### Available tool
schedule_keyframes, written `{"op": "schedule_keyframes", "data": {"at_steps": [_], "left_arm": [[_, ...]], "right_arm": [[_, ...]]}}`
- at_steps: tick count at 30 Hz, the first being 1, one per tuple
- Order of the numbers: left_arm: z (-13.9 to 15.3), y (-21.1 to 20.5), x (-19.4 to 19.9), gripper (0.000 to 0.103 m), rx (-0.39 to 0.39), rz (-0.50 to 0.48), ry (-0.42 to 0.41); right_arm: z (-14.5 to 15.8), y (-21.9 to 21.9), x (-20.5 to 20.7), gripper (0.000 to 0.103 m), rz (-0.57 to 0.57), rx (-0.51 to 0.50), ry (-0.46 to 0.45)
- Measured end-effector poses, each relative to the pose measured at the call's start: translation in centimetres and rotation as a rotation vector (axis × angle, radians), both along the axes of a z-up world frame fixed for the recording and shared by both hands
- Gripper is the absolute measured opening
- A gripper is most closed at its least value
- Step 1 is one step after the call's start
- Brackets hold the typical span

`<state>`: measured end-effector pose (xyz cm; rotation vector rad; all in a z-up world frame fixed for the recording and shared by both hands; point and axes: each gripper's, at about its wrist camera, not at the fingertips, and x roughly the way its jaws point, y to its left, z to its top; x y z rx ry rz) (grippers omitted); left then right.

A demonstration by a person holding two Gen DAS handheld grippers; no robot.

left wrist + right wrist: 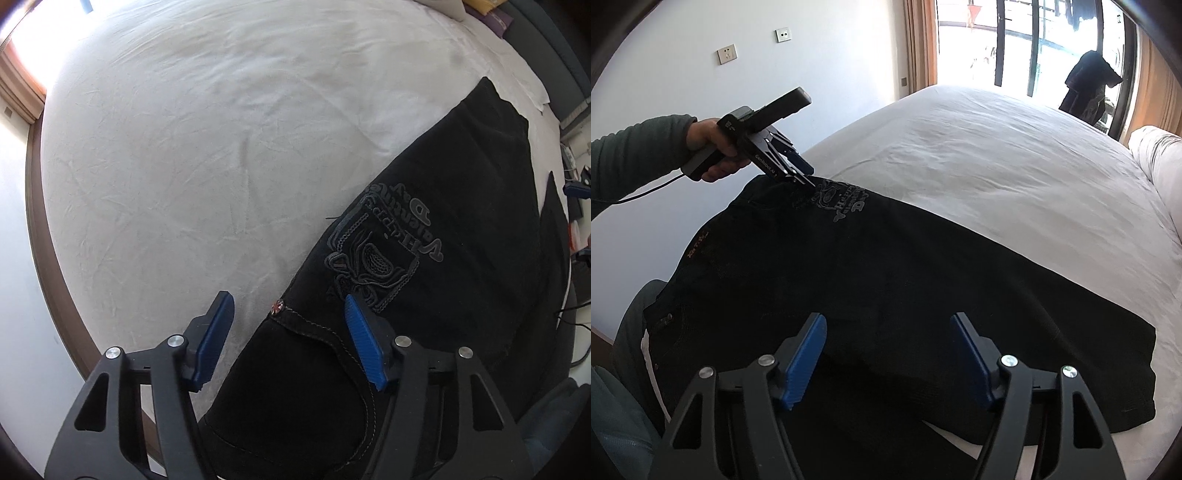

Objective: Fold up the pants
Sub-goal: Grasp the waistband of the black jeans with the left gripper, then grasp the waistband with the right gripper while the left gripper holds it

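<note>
Black pants point(424, 258) with a grey embroidered crest lie flat on the white bed sheet point(184, 147). My left gripper point(288, 310) is open just above the pocket edge near a small rivet point(277, 305), one pad over the sheet, one over the cloth. In the right wrist view the pants point(868, 288) spread across the near bed, and the left gripper point(807, 177) hovers at the crest end, held by a hand. My right gripper point(888, 328) is open and empty above the dark cloth near the front edge.
The white sheet point(997, 155) stretches far toward a bright window with orange curtains. A rolled white duvet point(1156, 155) lies at the right. A dark garment point(1087, 88) hangs by the window. The brown bed frame edge point(48, 258) runs along the left.
</note>
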<state>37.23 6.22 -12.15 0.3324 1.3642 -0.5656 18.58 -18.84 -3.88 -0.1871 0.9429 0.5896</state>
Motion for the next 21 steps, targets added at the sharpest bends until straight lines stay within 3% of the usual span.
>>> {"op": "schedule_keyframes", "data": {"at_steps": [2, 5, 11, 21], "left_arm": [[-0.3, -0.4, -0.3, 0.032, 0.002, -0.012, 0.016], [-0.1, -1.1, -0.9, 0.017, 0.014, -0.023, -0.001], [2.0, -0.8, -3.3, 0.012, -0.012, 0.009, -0.12], [5.7, -1.4, -9.8, 0.011, 0.006, -0.055, -0.348]], "right_arm": [[0.0, 0.1, 0.4, 0.07, 0.012, 0.008, 0.0], [0.1, 0.5, 1.2, 0.067, 0.034, 0.0, -0.004], [0.5, 1.5, 4.3, 0.065, 0.086, -0.041, -0.03], [0.8, 6.0, 11.2, 0.055, 0.247, -0.154, -0.077]]}}
